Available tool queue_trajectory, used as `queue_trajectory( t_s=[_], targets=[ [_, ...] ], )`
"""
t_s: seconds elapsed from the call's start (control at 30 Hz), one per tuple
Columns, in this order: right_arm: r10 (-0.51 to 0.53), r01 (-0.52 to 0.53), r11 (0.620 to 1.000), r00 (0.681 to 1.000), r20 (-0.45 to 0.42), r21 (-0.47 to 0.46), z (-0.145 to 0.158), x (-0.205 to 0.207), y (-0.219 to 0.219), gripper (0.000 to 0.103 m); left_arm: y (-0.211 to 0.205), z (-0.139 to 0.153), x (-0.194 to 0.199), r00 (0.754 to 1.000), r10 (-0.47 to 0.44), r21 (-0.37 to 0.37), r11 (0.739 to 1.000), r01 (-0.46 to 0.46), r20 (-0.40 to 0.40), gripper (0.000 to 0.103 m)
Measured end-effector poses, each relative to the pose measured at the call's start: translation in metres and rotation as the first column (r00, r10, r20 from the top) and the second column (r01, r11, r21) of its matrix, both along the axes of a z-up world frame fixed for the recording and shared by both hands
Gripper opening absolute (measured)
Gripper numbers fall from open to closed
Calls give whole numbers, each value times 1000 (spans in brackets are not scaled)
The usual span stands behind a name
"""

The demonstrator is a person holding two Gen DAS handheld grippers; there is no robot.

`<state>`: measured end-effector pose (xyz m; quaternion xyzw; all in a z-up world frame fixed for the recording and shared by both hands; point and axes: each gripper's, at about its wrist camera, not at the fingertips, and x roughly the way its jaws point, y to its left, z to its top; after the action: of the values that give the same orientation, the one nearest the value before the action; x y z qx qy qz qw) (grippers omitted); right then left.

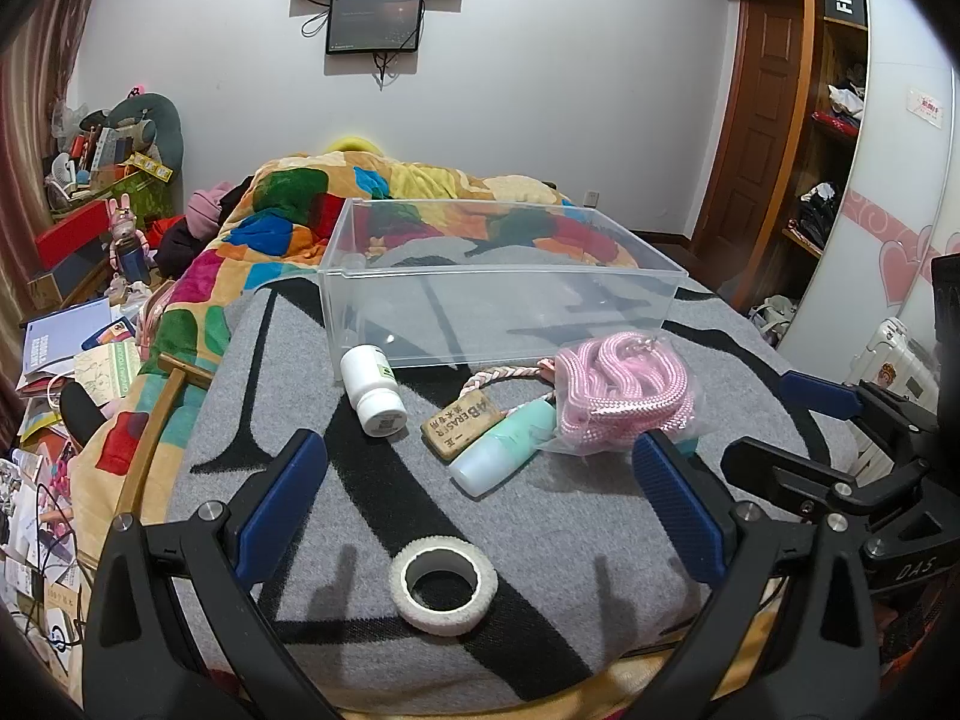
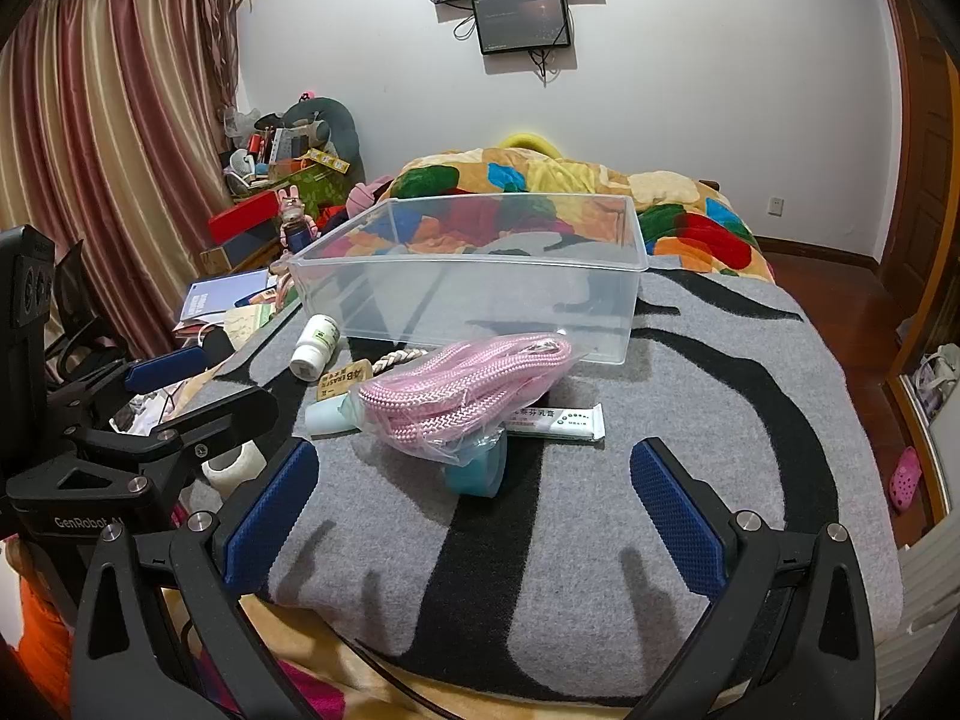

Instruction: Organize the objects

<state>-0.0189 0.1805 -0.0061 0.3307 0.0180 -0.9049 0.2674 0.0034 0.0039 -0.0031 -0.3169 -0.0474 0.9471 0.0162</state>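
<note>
Left wrist view: the left gripper [image 1: 480,516] is held with fingers spread, empty, over the tape roll [image 1: 443,583] at the bed's near edge; the right gripper [image 2: 474,516] is likewise spread. The roll is best straddled squarely, then carried to the clear bin [image 1: 480,276].

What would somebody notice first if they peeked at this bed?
Probably the big clear plastic box, sitting empty on the grey-and-black blanket in the middle of the bed. Right in front of it lies a shiny bag of pink braided rope, with a white pill bottle on its side to the left. Nearest the left hand-held gripper, which is open, sits a white roll of tape.
</note>
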Motion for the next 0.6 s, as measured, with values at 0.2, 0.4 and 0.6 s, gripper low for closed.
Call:
queue_trajectory(
  t_s=[0.2,0.4,0.6],
  targets=[
    [3,-3,1000,1000,1,-2,0,0,0,103,0,0,0,1000,-1,0,1000,1,1,103],
    [3,-3,1000,1000,2,-2,0,0,0,103,0,0,0,1000,0,0,1000,0,1,103],
    [3,-3,1000,1000,1,-2,1,0,0,103,0,0,0,1000,-1,0,1000,1,1,103]
  ],
)
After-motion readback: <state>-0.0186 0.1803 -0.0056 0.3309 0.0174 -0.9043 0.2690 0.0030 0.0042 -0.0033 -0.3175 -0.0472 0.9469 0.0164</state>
